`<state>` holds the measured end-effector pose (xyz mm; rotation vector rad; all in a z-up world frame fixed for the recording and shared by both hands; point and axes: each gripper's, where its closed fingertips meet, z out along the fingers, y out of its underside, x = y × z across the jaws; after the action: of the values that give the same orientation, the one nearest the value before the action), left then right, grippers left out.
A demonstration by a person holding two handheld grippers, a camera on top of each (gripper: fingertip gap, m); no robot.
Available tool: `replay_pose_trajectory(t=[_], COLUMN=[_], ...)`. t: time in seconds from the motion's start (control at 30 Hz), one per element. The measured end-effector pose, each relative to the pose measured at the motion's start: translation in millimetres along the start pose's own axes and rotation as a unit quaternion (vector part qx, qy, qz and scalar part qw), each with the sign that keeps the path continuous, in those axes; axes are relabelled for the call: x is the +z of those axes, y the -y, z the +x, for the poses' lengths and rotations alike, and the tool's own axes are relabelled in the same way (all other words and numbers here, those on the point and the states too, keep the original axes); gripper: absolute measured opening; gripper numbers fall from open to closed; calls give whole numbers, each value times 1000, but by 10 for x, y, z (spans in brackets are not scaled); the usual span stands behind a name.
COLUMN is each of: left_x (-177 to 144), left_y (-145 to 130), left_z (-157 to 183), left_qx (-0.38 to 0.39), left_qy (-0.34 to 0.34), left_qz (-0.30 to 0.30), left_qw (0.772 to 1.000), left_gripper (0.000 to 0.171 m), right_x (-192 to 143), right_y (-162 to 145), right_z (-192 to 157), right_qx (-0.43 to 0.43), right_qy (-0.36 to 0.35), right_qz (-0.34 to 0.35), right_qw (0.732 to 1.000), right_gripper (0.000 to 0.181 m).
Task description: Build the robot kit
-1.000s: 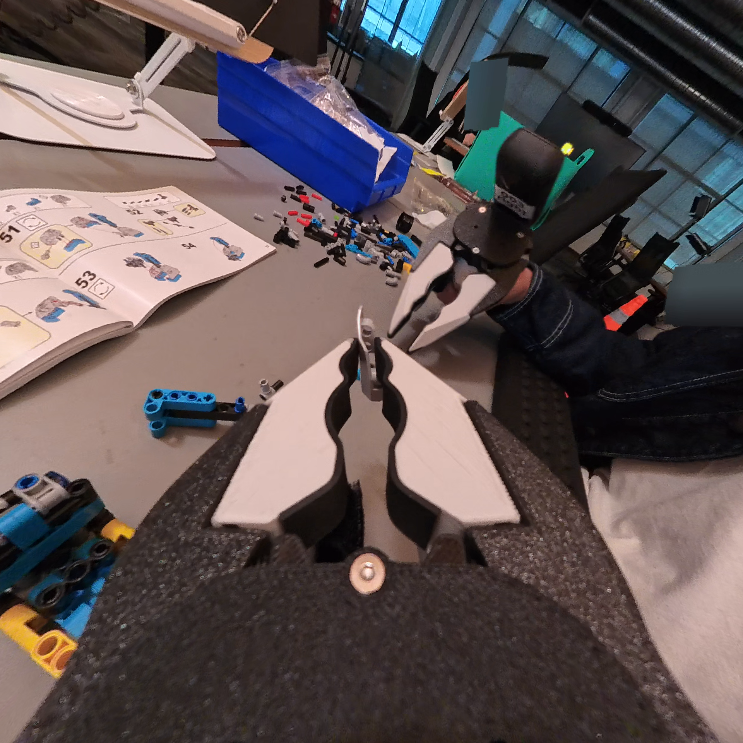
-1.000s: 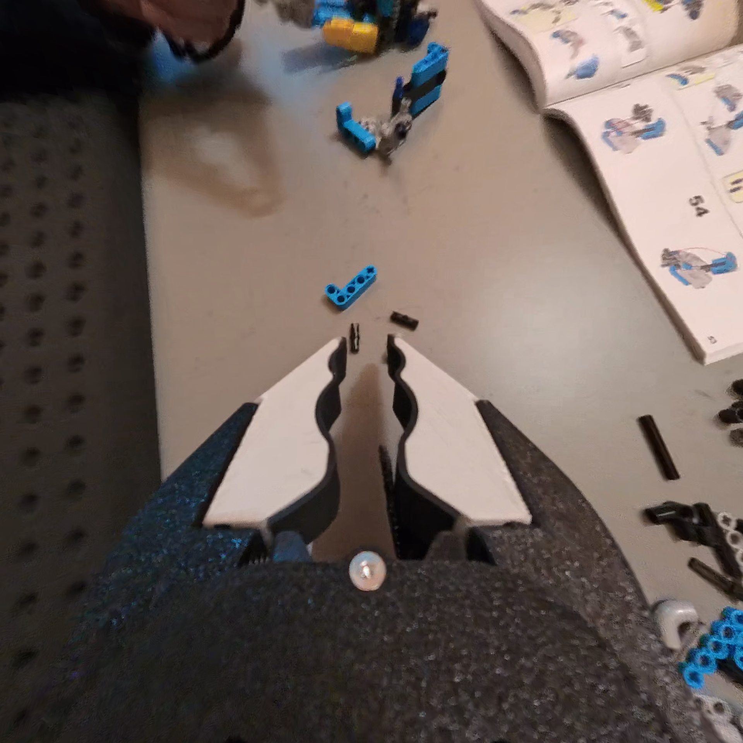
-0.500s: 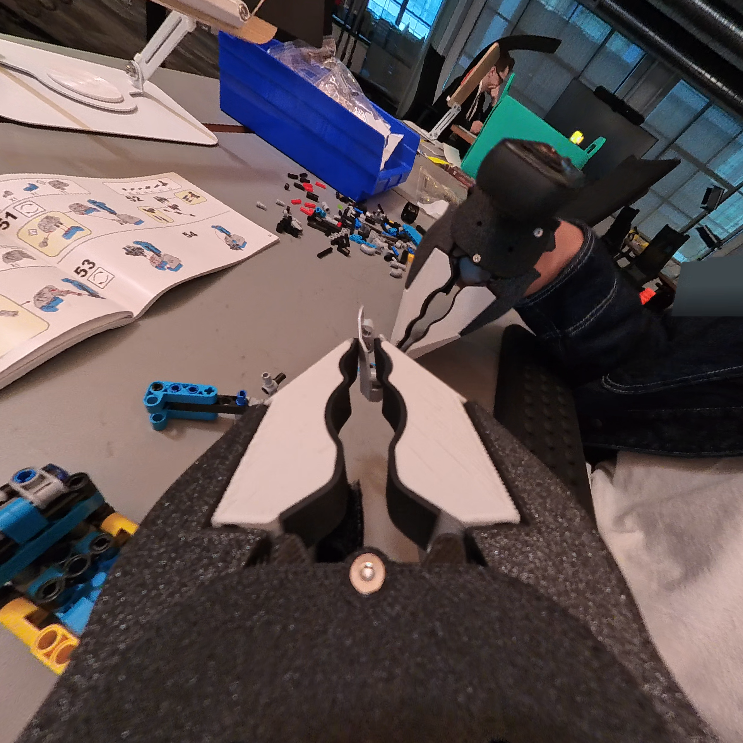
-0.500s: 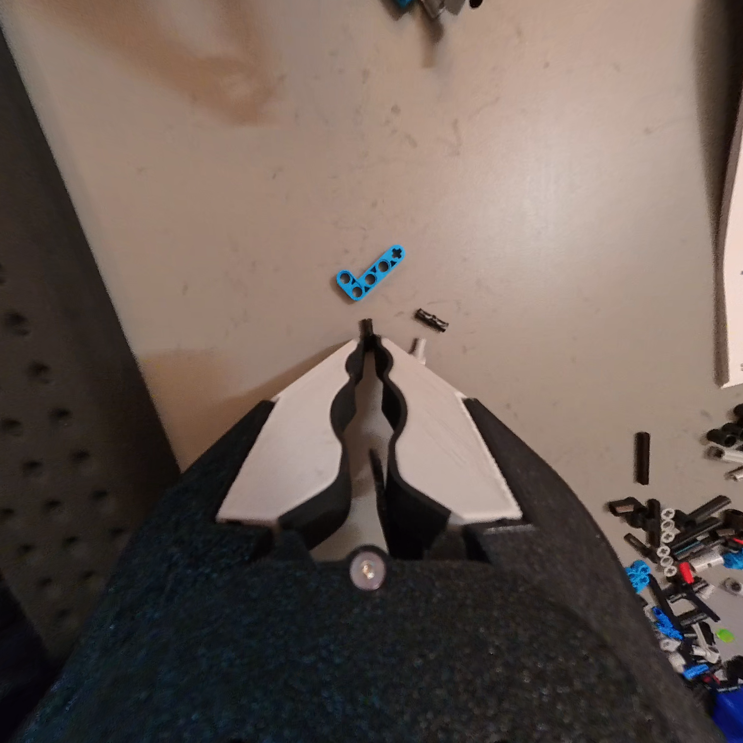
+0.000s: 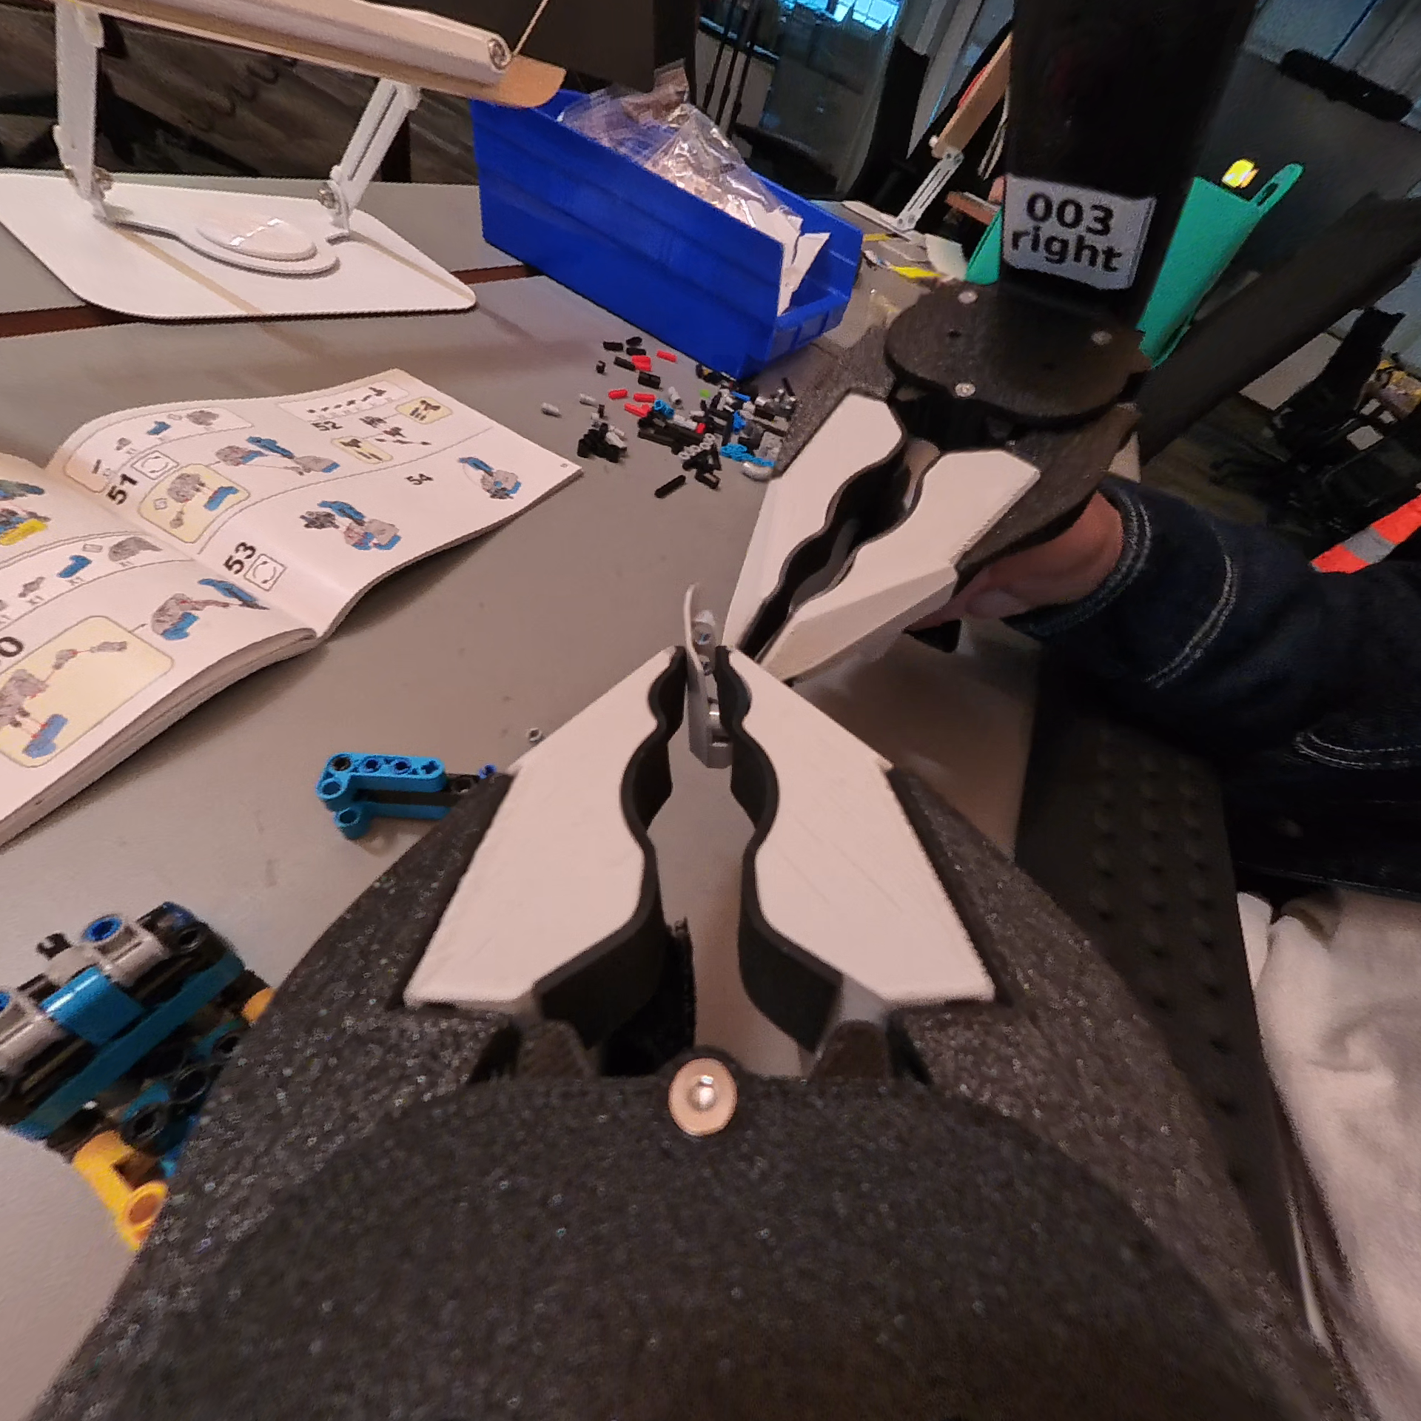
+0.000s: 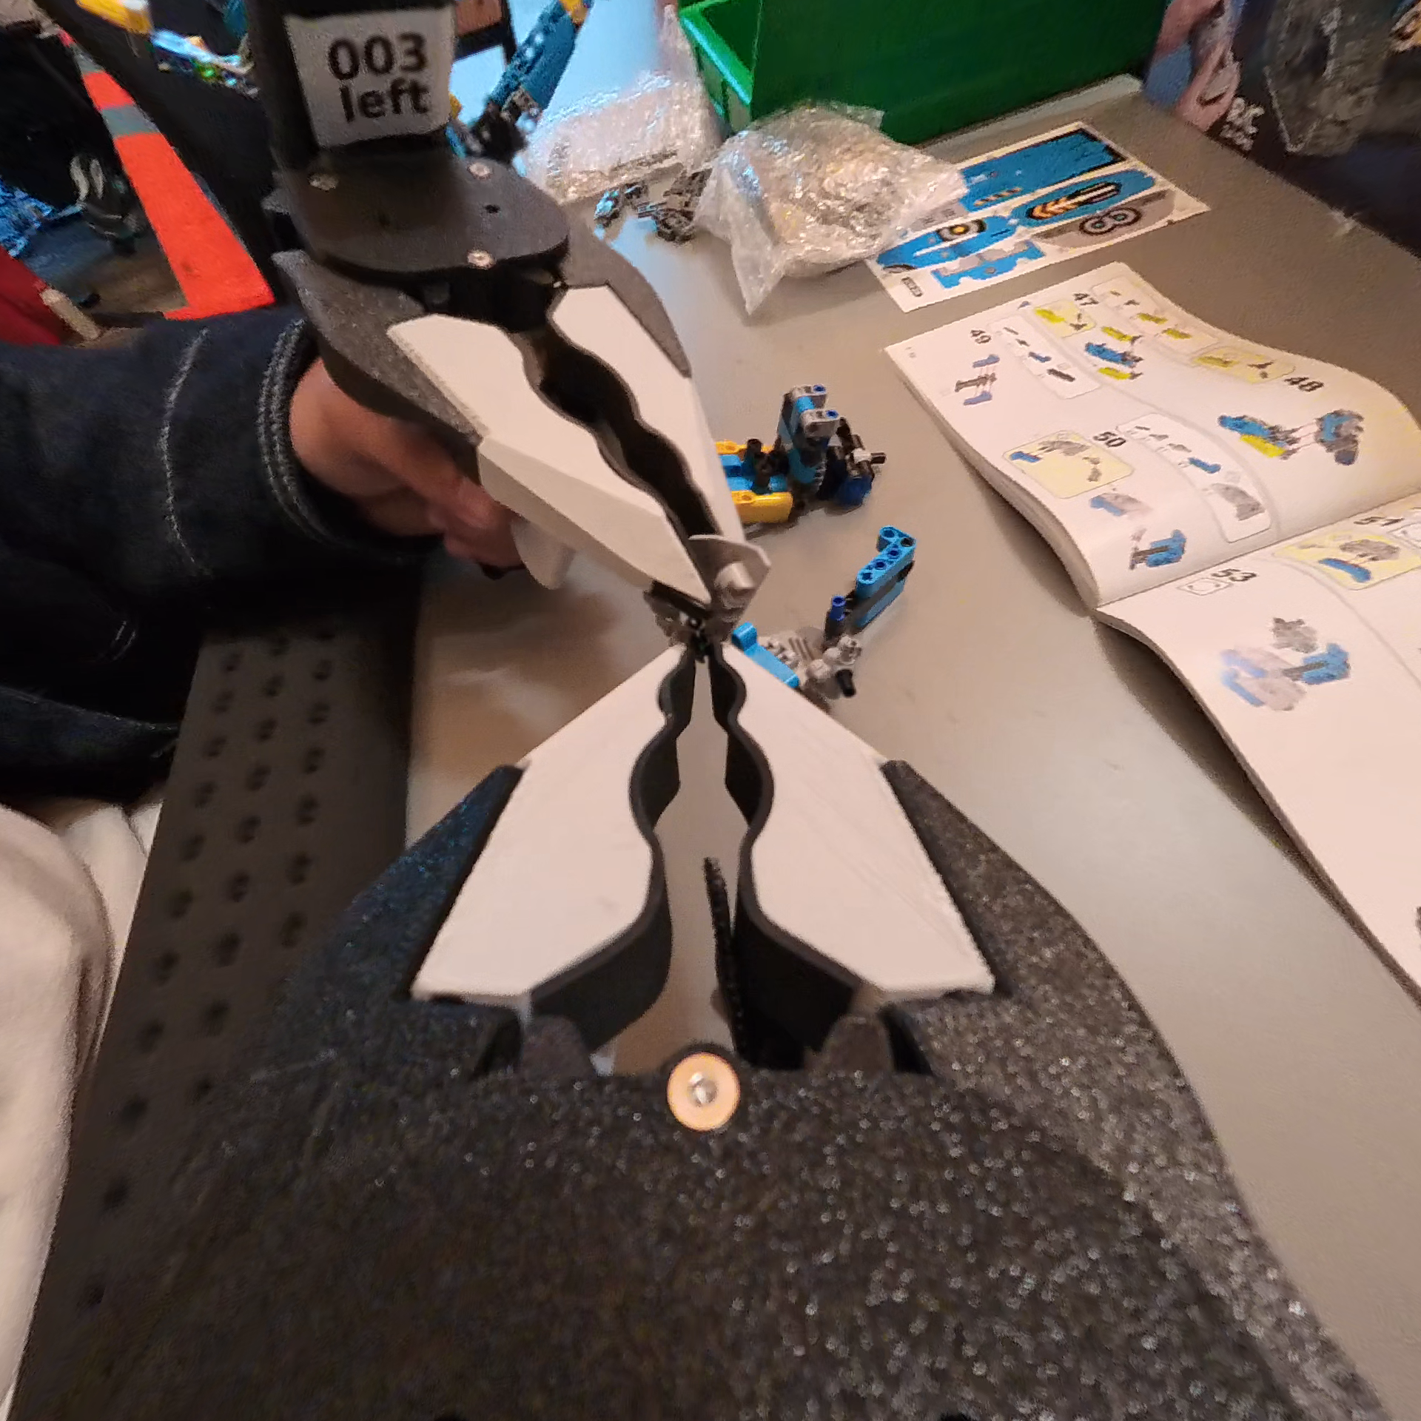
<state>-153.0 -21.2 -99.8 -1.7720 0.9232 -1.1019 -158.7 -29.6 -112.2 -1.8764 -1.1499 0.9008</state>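
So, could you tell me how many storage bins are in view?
2: a blue bin beyond the loose parts, and a green bin behind the plastic bags. More may lie out of frame.

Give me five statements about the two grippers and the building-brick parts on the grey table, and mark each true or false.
1. The left gripper is shut on a small grey part. True.
2. The right gripper is wide open. False: its jaws are nearly closed on a small black pin.
3. The two grippers' tips are close together. True.
4. The instruction booklet is closed. False: it lies open on the table.
5. The blue bin holds yellow bricks. False: clear plastic bags show in it.
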Motion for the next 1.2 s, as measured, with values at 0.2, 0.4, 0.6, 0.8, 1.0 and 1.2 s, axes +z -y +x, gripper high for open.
replay_pose_trajectory(t=[0.2, 0.4, 0.6, 0.8, 1.0, 1.2], left_x=[22, 32, 24, 13, 21, -50], left_y=[-30, -32, -20, 35, 61, 132], left_z=[-11, -7, -15, -25, -30, -51], left_qx=[38, 47, -59, -87, -96, -116], left_qy=[24, 29, -16, -20, -15, -35], left_qz=[-11, -11, 6, 28, 37, 58], left_qw=[999, 998, 998, 996, 995, 991], left_gripper=[7, 7, 7, 7, 7, 7], right_x=[14, 28, 21, 15, 1, -62], right_y=[-20, -20, 15, 83, 122, 163], right_z=[31, 34, 36, 35, 46, 44], right_qx=[34, 55, 54, 105, 171, 143], right_qy=[9, 18, 16, 36, 69, 63], right_qz=[13, 23, 37, 66, 90, 95], right_qw=[999, 998, 998, 992, 979, 983], right_gripper=[3, 3, 3, 3, 4, 4])
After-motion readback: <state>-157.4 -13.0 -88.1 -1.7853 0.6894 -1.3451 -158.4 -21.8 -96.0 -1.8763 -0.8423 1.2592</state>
